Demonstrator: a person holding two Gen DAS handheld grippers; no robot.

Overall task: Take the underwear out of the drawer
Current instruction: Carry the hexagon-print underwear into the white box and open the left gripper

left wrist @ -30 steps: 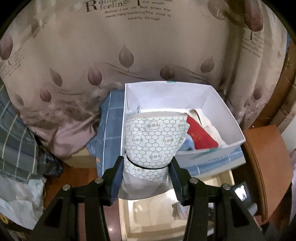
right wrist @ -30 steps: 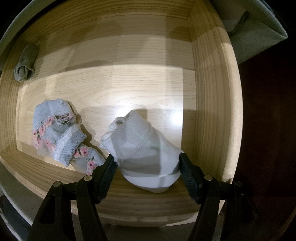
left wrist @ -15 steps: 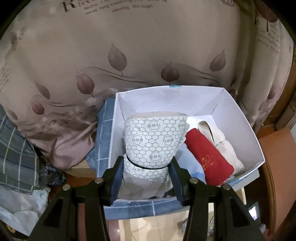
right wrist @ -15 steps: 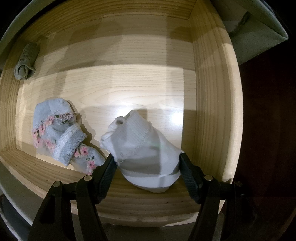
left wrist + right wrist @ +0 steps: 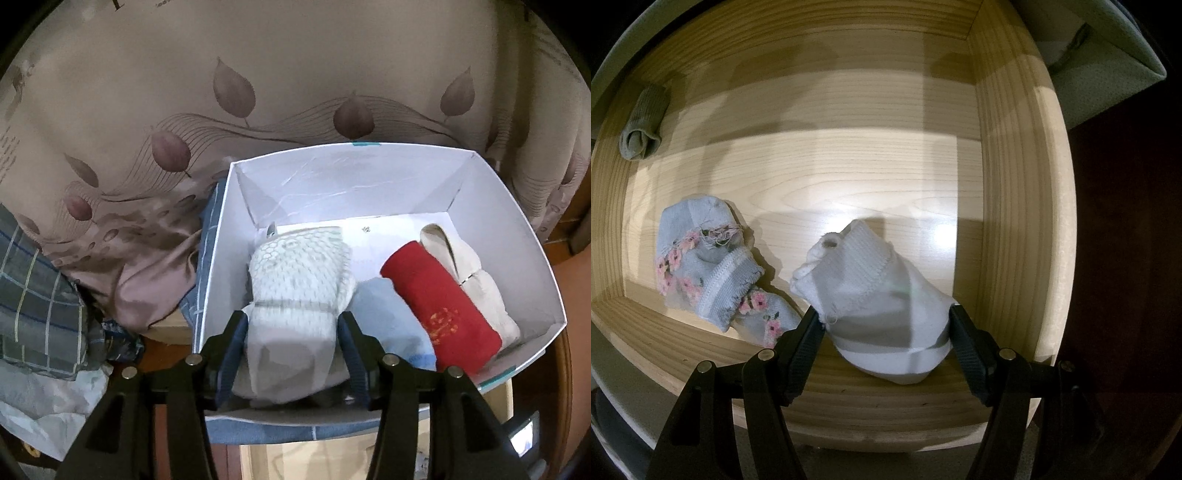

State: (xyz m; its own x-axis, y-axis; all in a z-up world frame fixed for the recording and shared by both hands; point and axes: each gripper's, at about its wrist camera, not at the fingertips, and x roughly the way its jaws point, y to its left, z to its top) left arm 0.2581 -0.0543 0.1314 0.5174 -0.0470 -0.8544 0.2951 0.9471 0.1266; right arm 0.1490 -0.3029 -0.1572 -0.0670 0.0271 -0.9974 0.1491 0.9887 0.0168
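Note:
In the left wrist view my left gripper (image 5: 293, 325) is shut on a rolled white honeycomb-patterned underwear (image 5: 299, 273), held inside the left part of a white box (image 5: 332, 181). A red roll (image 5: 439, 306), a cream roll (image 5: 469, 273) and a pale blue piece (image 5: 384, 310) lie in the box to its right. In the right wrist view my right gripper (image 5: 886, 325) is shut on a white rolled garment (image 5: 882, 295), just above the front of the wooden drawer (image 5: 1008, 184).
A pale blue floral garment (image 5: 709, 273) lies in the drawer left of the gripper, and a green roll (image 5: 642, 129) sits at the far left corner. A leaf-patterned curtain (image 5: 258, 92) hangs behind the box. Plaid fabric (image 5: 33, 291) lies at left.
My left gripper has carried the honeycomb roll forward over the box rim and down into the box. The right gripper and its white garment have hardly moved.

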